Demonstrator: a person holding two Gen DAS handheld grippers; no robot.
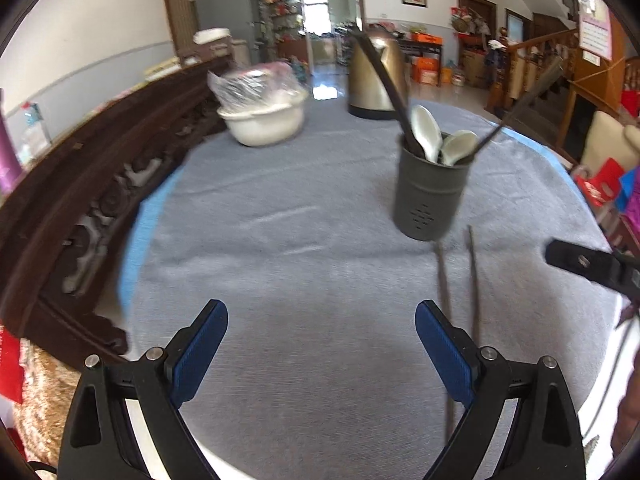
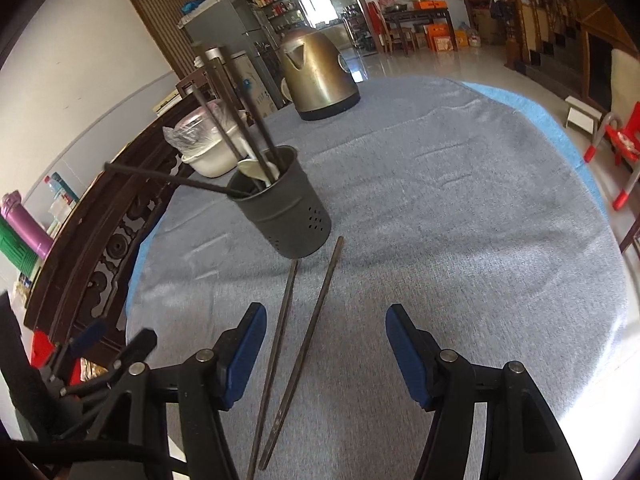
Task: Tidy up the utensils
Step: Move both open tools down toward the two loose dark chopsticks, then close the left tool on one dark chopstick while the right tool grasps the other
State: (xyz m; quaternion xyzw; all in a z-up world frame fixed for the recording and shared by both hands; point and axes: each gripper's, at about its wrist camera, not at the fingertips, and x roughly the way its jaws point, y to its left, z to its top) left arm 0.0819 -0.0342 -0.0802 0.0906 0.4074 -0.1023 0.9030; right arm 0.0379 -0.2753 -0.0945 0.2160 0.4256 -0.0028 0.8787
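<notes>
The two loose chopsticks (image 2: 288, 360) run out of the bottom edge, and the holder (image 2: 282, 204) hides the utensils' lower ends.

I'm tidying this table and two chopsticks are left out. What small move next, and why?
Probably lower the open right gripper onto the two chopsticks lying between its fingers; the holder already has the other utensils, and both grippers are empty.

R tongs (image 2: 326, 354) open over 2 chopsticks (image 2: 296, 356).
</notes>
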